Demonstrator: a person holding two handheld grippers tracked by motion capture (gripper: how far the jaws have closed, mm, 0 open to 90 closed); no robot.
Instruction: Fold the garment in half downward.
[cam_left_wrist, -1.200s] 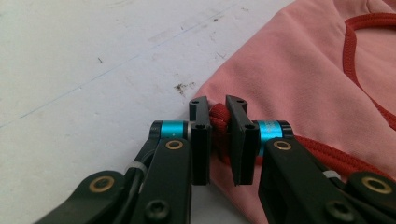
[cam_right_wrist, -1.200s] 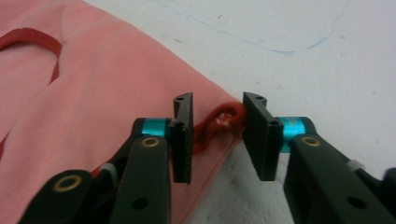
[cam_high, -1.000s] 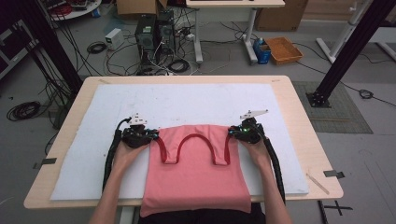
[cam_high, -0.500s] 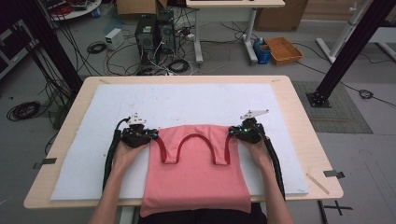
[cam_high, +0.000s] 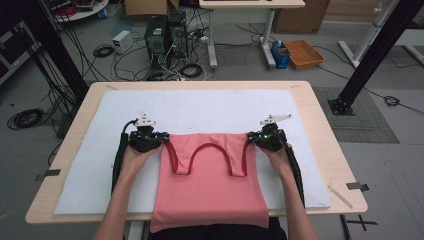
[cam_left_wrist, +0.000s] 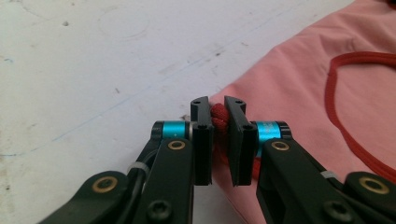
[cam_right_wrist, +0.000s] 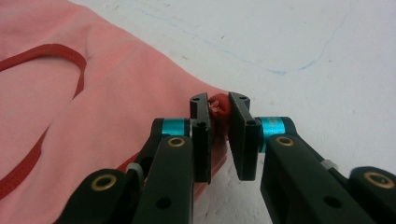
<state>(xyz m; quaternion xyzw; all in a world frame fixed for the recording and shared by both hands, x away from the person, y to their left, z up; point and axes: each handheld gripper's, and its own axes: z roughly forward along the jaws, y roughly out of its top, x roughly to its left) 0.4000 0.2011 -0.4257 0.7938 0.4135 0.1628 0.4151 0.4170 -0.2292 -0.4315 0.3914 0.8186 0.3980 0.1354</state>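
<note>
Holding top (cam_high: 210, 185) corners: our left gripper (cam_left_wrist: 218, 122) and right gripper (cam_right_wrist: 220, 114) each pinch red trim. Risk: thin pinch slips if we pull unevenly.

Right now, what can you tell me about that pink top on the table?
The top is a salmon-pink sleeveless garment of soft knit-looking cloth, with darker red trim edging the neck and armholes. It lies flat and mostly smooth on the white mat, straps away from the person, its hem hanging over the near table edge. The left claw pinches one strap corner, the right claw the other.
</note>
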